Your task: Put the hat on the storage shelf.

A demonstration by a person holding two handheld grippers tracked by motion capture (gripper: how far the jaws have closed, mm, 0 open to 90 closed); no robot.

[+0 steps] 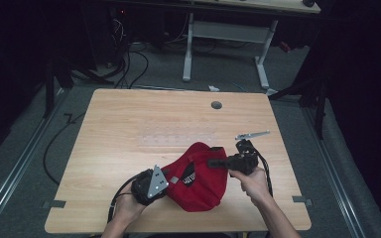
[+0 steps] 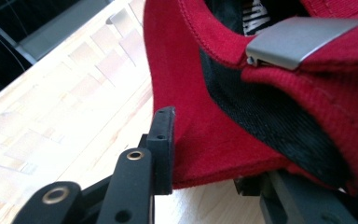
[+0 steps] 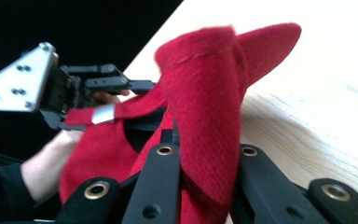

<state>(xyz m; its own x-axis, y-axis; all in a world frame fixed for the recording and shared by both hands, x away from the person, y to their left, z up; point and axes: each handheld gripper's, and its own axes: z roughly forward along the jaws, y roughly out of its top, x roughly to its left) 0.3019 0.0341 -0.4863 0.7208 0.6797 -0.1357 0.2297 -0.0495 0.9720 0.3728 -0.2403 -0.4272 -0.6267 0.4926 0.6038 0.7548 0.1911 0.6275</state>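
Left gripper at red cap, metal buckle close-up

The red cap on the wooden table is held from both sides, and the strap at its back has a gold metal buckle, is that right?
Not quite: the buckle is silver-grey, not gold, as the left gripper view shows. The rest stands: the red cap lies on the wooden table, held from both sides by the left gripper and right gripper.

1. The red fabric baseball cap carries a black inner label with white lettering, too small and blurred to read.
2. The left gripper view shows white letter fragments on that label, cropped and illegible.
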